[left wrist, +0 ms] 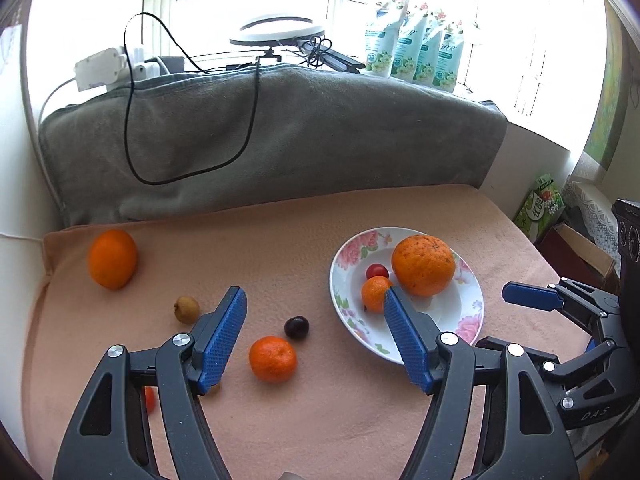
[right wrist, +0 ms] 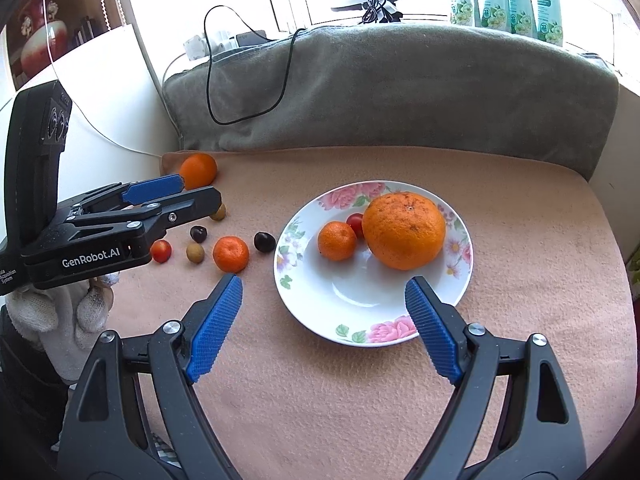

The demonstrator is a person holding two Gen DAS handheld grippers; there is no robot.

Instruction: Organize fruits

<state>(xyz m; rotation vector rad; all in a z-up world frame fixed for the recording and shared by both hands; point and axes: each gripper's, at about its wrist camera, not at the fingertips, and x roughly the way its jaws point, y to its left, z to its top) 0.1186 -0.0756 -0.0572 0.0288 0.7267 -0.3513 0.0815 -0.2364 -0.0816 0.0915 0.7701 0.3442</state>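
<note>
Nearest the cameras, both sets of tongs hang empty over the worktop point(right wrist: 360, 400) with its peach cloth. The left tongs point(left wrist: 314, 318) stand about half open, nothing between the pads, with a mandarin point(left wrist: 273, 359) and a dark cherry point(left wrist: 296, 327) lying on the cloth in the gap between them. The right tongs point(right wrist: 324, 300) gape wide over the near rim of the floral plate point(right wrist: 352, 320), gripping nothing.

On the plate, three fruits are already gathered: a large orange point(right wrist: 405, 231), a small mandarin point(right wrist: 337, 240) touching nothing but the dish, and a cherry tomato point(right wrist: 355, 224) tucked between them.

Still loose on the cloth, left of the plate (by my count seven pieces): the mandarin and dark cherry, a second dark cherry point(right wrist: 198, 234), a cherry tomato point(right wrist: 161, 251), a small brown fruit point(right wrist: 195, 253), another brown one point(right wrist: 219, 212) partly hidden behind the left tongs, and farthest off, by the grey cushion point(right wrist: 400, 88), a second orange point(right wrist: 198, 171).

So I judge the sorting under halfway; the mandarin seems the likeliest next pick.
</note>
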